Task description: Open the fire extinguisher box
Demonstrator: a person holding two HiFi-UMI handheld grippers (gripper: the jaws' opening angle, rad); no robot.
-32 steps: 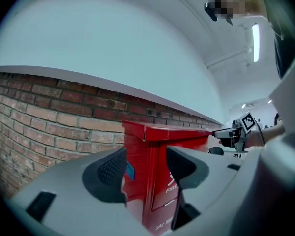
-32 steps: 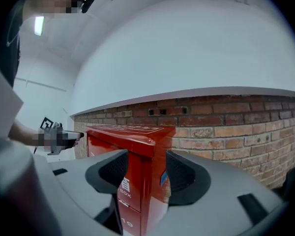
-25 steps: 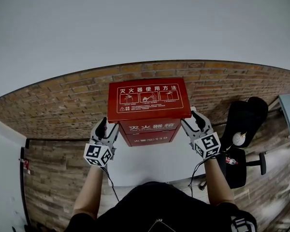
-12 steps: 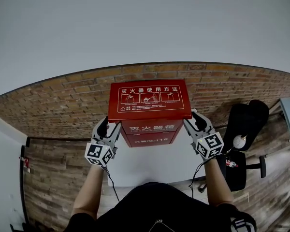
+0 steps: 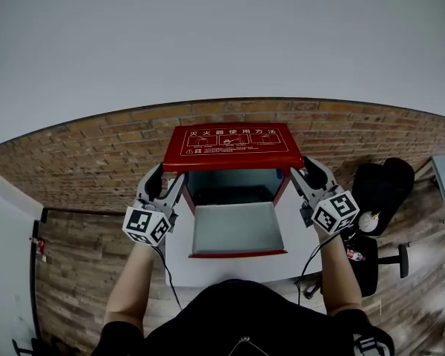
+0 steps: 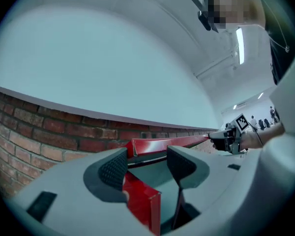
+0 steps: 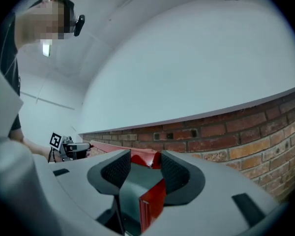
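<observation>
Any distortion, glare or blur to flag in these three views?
Head view: fisheye bends the brown brick wall into an arc; light even, the red metal fire extinguisher box lid sharp. Left gripper view: dark round vignette, the white ceiling strip light blown out. Right gripper view: same vignette, bricks crisp, no motion blur.

Red fire extinguisher box [image 5: 233,191] sits on the white table [image 5: 179,262] right up against the brick wall [image 5: 96,169], its lid [image 5: 232,145] with white instruction print tipped up, front panel [image 5: 237,228] lying flat forward, grey inside showing.
</observation>
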